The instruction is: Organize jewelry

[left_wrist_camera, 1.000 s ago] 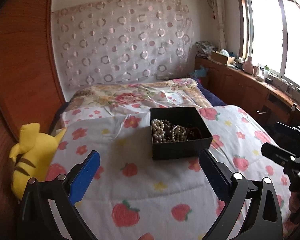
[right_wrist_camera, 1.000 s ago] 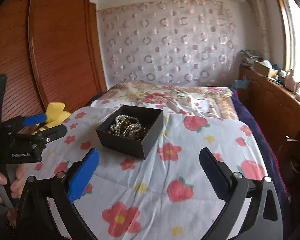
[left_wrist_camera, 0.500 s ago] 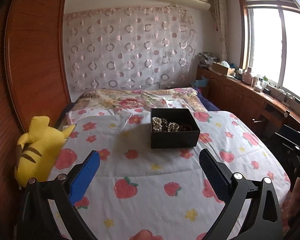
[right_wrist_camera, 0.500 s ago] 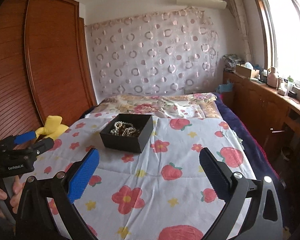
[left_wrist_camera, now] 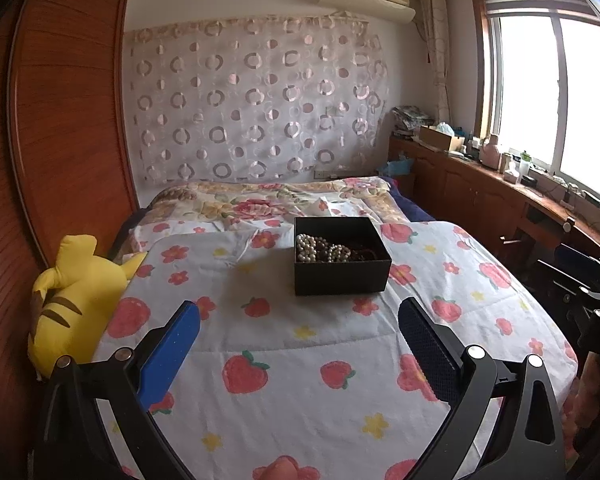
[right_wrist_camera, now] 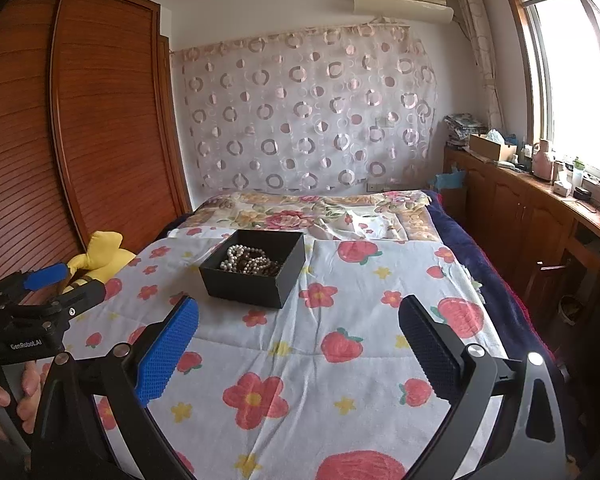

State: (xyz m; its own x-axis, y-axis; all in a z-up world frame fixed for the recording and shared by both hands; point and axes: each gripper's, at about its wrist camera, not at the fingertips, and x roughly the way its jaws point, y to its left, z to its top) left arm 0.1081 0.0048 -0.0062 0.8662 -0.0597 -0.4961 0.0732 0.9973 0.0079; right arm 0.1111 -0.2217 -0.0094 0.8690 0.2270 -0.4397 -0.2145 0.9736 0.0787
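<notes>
A black open box [left_wrist_camera: 342, 272] sits on the flowered bedspread [left_wrist_camera: 300, 344]. Pearl and dark bead strands [left_wrist_camera: 324, 249] lie piled inside it. In the right wrist view the box [right_wrist_camera: 256, 278] stands left of centre with the beads [right_wrist_camera: 249, 261] in it. My left gripper [left_wrist_camera: 299, 322] is open and empty, well short of the box. My right gripper [right_wrist_camera: 298, 320] is open and empty, also short of the box. The left gripper shows at the left edge of the right wrist view [right_wrist_camera: 56, 286], held in a hand.
A yellow plush toy [left_wrist_camera: 74, 300] lies at the bed's left edge by a wooden wardrobe [left_wrist_camera: 60, 120]. A wooden counter [left_wrist_camera: 512, 196] with small items runs under the window on the right. A folded floral quilt [left_wrist_camera: 268, 200] lies behind the box.
Both grippers have pulled back and up from the box, which now looks smaller and farther. Both stay open and empty. The box and beads have not moved.
</notes>
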